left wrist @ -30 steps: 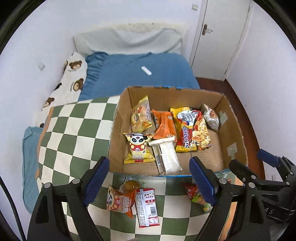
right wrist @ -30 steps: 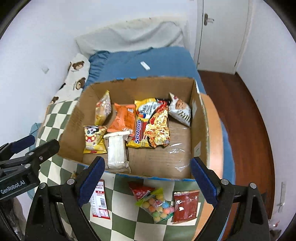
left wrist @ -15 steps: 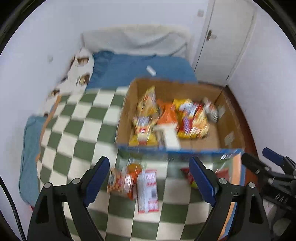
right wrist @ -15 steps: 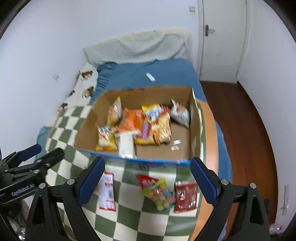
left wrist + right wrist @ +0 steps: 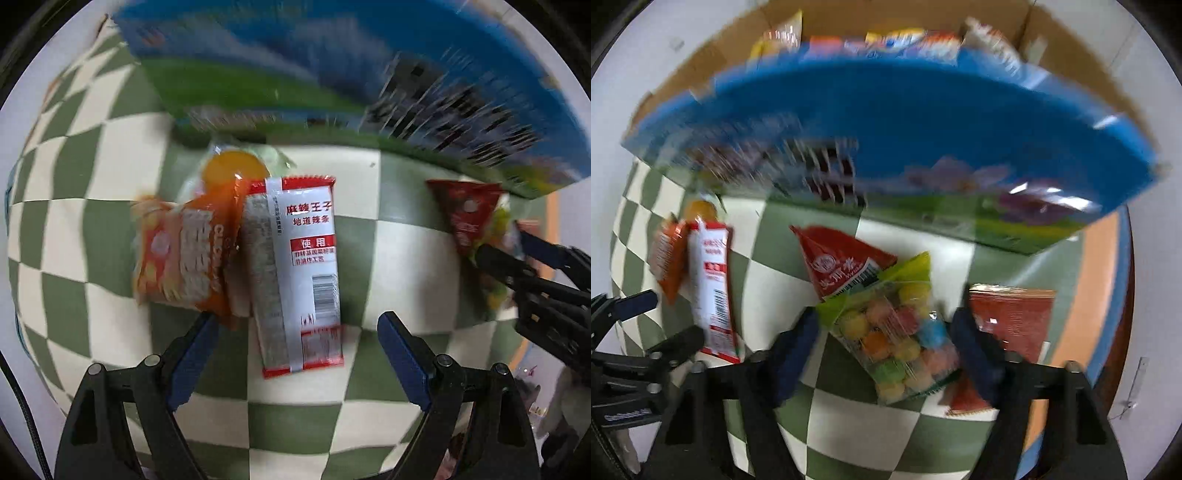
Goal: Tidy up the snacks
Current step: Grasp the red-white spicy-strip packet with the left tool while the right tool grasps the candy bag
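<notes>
My left gripper is open just above the near end of a white and red spicy-strip packet lying on the checked blanket. An orange snack bag lies against its left side, over a packet with a yellow disc. My right gripper is open with its fingers on either side of a clear bag of coloured candy balls. A red triangular packet lies under the bag's top and a dark red packet lies to its right. The cardboard box with a blue front holds several snacks.
The green and white checked blanket covers the bed. The box's blue front wall stands just beyond the loose packets. The right gripper shows at the right edge of the left wrist view. An orange and blue bed edge lies right.
Both grippers have dropped down and forward from a high view over the box to just above the loose packets on the blanket. Both remain open.
</notes>
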### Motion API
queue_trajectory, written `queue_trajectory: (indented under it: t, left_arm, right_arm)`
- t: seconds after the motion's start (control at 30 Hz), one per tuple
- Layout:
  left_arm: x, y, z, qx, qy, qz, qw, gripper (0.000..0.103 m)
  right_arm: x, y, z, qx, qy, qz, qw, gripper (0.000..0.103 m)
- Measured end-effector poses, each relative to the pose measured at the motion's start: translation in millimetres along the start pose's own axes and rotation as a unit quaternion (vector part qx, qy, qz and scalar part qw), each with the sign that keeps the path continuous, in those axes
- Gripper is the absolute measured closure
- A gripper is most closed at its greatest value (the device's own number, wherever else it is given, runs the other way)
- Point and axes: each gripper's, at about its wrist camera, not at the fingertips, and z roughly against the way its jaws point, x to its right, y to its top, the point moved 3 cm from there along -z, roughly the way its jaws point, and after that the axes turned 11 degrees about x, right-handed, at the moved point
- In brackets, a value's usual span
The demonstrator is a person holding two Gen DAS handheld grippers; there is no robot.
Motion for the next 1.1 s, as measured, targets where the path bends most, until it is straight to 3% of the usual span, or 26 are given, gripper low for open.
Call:
queue_trajectory:
  t: [0.2, 0.3, 0.4, 0.47, 0.53, 0.7, 0.73, 0.77, 0.97, 1.1]
  left_arm:
    - [3.1, 0.4, -25.4, -0.008, 0.006, -0.007, 0.9999, 0.031]
    - [3.2, -0.4, -22.4, 0.003, 0.001, -0.012, 0.9999, 0.050]
    - [3.1, -9.8, -16.6, -0.003, -0.008, -0.026, 0.9996, 0.052]
    - [1.4, -24.9, -11.9, -0.014, -0.018, -0.033, 0.9992, 0.052]
    - [-0.7, -43.1, -10.4, -0.028, -0.027, -0.035, 0.9986, 0.052]
    - [-5.2, -63.9, -21.6, -0.046, -0.047, -0.007, 0.9978, 0.050]
    - [-5.3, -63.9, -22.9, -0.048, -0.047, -0.001, 0.9977, 0.050]
    - [-5.5, -64.3, -23.3, -0.049, -0.048, 0.007, 0.9976, 0.050]
    - [0.0, -67.1, -20.3, -0.039, -0.047, 0.002, 0.9981, 0.050]
    - [13.4, -64.2, -17.1, -0.028, -0.031, -0.021, 0.9989, 0.050]
  right_arm:
    - [1.6, -12.7, -7.1, -0.031, -0.003, -0.055, 0.998, 0.034]
    - [2.5, -30.0, -9.1, -0.063, 0.032, -0.114, 0.991, 0.034]
    - [8.7, -50.0, -10.8, -0.084, 0.076, -0.184, 0.976, 0.034]
    - [9.8, -57.9, -5.4, -0.080, 0.084, -0.186, 0.976, 0.028]
    - [7.2, -63.4, 1.3, -0.073, 0.079, -0.164, 0.981, 0.019]
    - [-11.5, -78.6, -0.4, -0.068, 0.024, -0.061, 0.995, 0.018]
    - [-12.3, -81.7, -3.1, -0.066, 0.020, -0.059, 0.996, 0.024]
    - [-10.4, -84.8, -4.3, -0.058, 0.019, -0.069, 0.996, 0.043]
    - [-19.9, -113.3, -1.6, -0.076, 0.054, -0.129, 0.987, 0.046]
    - [-12.7, -113.8, -0.4, -0.064, 0.043, -0.152, 0.985, 0.041]
